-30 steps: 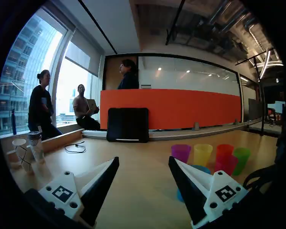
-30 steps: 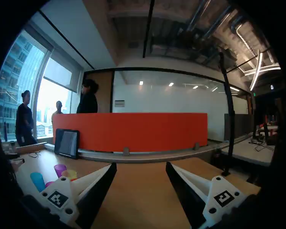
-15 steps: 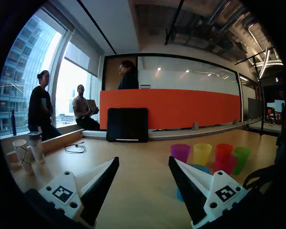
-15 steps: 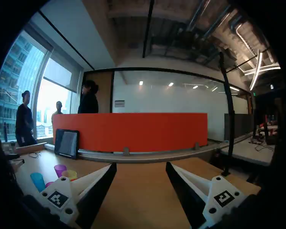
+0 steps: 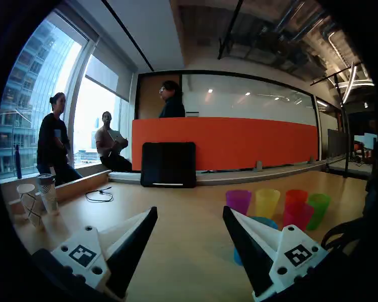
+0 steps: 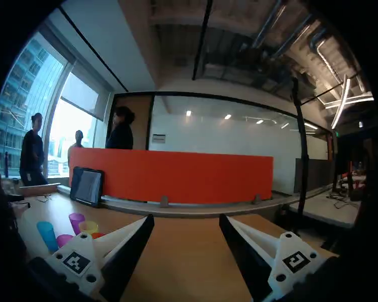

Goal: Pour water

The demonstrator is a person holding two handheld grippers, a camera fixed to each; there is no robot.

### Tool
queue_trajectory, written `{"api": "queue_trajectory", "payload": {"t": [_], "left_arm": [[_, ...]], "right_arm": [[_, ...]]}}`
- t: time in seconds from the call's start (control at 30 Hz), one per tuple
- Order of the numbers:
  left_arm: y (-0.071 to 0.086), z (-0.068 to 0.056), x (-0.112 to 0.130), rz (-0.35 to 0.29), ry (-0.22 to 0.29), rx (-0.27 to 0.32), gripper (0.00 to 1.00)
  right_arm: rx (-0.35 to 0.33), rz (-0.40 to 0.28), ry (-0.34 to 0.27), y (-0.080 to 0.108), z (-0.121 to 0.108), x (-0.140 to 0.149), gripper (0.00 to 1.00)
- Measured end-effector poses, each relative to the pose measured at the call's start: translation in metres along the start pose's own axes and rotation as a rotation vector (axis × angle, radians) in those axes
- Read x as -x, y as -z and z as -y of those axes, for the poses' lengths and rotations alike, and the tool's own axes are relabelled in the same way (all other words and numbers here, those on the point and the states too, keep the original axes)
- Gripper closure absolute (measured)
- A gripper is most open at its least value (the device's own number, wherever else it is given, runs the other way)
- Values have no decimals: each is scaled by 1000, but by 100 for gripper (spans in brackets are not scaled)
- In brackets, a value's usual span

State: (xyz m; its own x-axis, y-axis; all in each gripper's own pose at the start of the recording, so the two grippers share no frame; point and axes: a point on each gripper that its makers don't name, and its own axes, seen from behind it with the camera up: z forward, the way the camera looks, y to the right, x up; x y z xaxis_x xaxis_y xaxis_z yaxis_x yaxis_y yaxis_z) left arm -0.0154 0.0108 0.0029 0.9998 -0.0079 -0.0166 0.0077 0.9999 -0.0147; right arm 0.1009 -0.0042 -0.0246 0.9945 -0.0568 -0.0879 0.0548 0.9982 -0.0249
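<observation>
Several coloured plastic cups stand on the wooden table: a purple cup (image 5: 238, 201), a yellow cup (image 5: 267, 202), a red cup (image 5: 296, 197), a green cup (image 5: 318, 210), a pink cup (image 5: 298, 216) and a blue cup (image 5: 263, 222) partly behind my finger. My left gripper (image 5: 189, 214) is open above the table, short of the cups, holding nothing. In the right gripper view the cups sit at the far left: a blue cup (image 6: 47, 235), a purple cup (image 6: 76, 221), a yellow cup (image 6: 88, 227). My right gripper (image 6: 186, 221) is open and holds nothing.
A black tablet (image 5: 168, 164) leans against an orange partition (image 5: 229, 142) at the table's back. Paper cups (image 5: 47, 192) and a cable (image 5: 99, 195) lie at the left. Three people (image 5: 54, 137) stand or sit by the windows. A second desk (image 6: 330, 206) is at the right.
The right gripper view has tilted slightly, so the room sits a little lower in it. The left gripper has stayed still. Both stay open.
</observation>
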Motion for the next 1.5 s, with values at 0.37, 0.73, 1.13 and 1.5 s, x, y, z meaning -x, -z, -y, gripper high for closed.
{"api": "queue_trajectory", "payload": {"t": [0.37, 0.73, 1.13, 1.5], "left_arm": [[0, 0, 1, 0, 0, 0, 4], [-1, 0, 0, 0, 0, 0, 4], [-1, 0, 0, 0, 0, 0, 4], [-1, 1, 0, 0, 0, 0, 4]], "right_arm": [[-22, -1, 42, -4, 8, 13, 0], [-52, -5, -2, -10, 19, 39, 0], [-54, 18, -54, -14, 12, 74, 0], [-47, 47, -109, -16, 5, 89, 1]]}}
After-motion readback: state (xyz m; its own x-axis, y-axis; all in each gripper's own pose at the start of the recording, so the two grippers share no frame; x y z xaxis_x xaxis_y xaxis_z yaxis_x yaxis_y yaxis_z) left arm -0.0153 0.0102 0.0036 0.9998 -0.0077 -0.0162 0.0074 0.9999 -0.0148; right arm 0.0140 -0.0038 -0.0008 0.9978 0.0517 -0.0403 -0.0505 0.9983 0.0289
